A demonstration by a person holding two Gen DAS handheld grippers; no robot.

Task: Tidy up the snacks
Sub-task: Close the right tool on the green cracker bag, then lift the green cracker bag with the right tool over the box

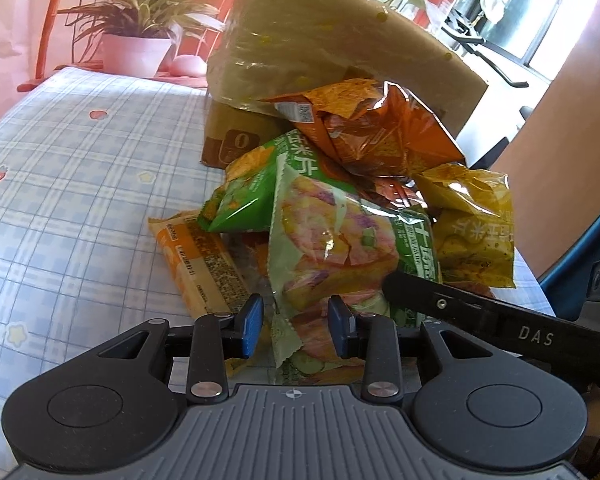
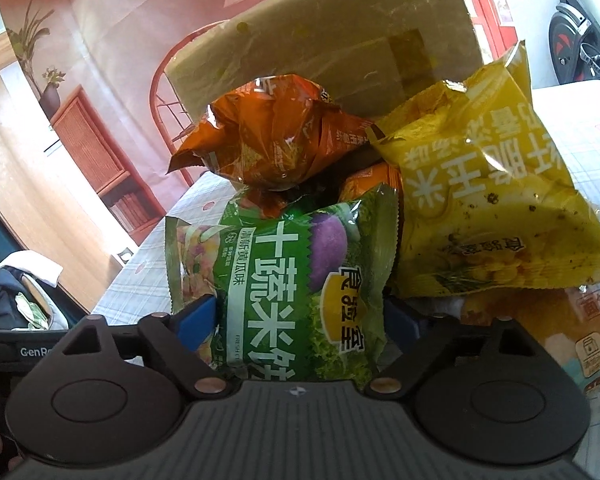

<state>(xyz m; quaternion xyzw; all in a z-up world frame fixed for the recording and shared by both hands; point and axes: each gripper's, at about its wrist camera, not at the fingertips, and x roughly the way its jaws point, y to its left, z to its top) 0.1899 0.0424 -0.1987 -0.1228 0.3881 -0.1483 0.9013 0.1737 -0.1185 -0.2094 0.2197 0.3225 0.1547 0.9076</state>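
A pile of snack bags lies on the checked tablecloth (image 1: 60, 168). A green vegetable-cracker bag (image 1: 332, 240) (image 2: 300, 280) stands on edge at its front. My left gripper (image 1: 296, 328) is shut on the crimped lower end of this bag. My right gripper (image 2: 300, 320) straddles the same bag with its jaws wide and its blue pads (image 2: 196, 320) at the bag's sides, not visibly pressing. One right finger (image 1: 440, 302) lies against the bag. Behind are an orange bag (image 1: 380, 128) (image 2: 276, 140), a yellow bag (image 1: 476, 232) (image 2: 480, 200) and a second green bag (image 1: 244, 196).
A big cardboard box (image 1: 300, 40) (image 2: 320, 40) leans over the pile, with a smaller carton (image 1: 236, 140) under it. A flat orange pack (image 1: 204, 260) lies on the cloth at the left. A potted plant (image 1: 136, 52) stands past the table's far edge. Another pack (image 2: 588, 340) lies at the right.
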